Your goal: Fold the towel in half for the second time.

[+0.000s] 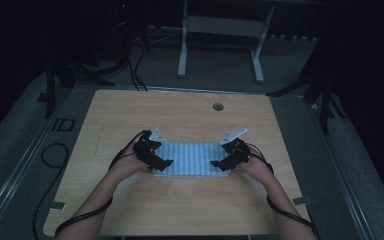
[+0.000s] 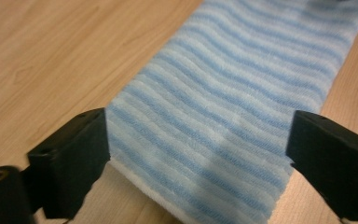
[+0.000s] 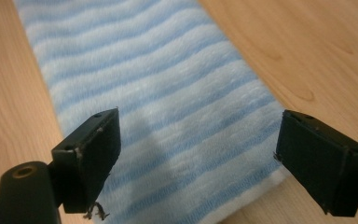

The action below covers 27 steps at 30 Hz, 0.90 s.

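A folded cloth with light and darker blue stripes (image 1: 191,158) lies flat on the wooden table (image 1: 130,110), near its middle. My left gripper (image 1: 164,164) is at the cloth's left end, jaws wide apart and straddling the end's width (image 2: 205,140). At the cloth's right end my right gripper (image 1: 215,163) stands open the same way, its black jaws either side of the striped end (image 3: 191,135). Neither gripper grips the cloth. A hand holds each gripper from below.
A round cable hole (image 1: 218,106) sits near the table's far edge. Beyond the table stands a white desk frame (image 1: 220,40) on a dark floor. Black cables (image 1: 55,155) trail off the table's left side.
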{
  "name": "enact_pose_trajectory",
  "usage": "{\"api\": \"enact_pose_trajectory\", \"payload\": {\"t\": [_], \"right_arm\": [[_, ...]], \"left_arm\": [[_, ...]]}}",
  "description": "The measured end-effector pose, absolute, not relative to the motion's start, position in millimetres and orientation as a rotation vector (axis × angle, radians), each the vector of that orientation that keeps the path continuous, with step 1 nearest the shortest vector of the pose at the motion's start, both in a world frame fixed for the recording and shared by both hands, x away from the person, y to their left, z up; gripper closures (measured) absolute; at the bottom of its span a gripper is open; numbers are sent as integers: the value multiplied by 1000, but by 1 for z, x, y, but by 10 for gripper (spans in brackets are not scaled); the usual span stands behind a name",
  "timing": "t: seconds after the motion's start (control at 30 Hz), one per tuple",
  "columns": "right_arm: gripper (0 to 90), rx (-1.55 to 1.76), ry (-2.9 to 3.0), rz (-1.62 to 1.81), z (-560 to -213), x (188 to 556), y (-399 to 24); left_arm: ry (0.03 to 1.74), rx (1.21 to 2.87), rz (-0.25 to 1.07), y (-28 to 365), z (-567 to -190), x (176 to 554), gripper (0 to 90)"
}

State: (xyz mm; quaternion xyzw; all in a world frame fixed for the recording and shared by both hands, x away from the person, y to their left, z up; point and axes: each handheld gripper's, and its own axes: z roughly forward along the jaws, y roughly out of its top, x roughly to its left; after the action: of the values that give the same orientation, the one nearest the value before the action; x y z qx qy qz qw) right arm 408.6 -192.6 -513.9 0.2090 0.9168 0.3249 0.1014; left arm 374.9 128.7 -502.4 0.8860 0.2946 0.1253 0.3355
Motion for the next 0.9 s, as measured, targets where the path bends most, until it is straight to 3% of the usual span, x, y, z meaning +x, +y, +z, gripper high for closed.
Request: {"api": "enact_pose_trajectory", "payload": {"t": [0.4, 0.9], "right_arm": [[127, 733, 2580, 1088, -516, 395, -225], [123, 953, 2423, 1141, -525, 377, -293]], "left_arm": [[790, 2314, 329, 151, -521, 353, 24], [958, 2189, 377, 209, -528, 331, 23]]}}
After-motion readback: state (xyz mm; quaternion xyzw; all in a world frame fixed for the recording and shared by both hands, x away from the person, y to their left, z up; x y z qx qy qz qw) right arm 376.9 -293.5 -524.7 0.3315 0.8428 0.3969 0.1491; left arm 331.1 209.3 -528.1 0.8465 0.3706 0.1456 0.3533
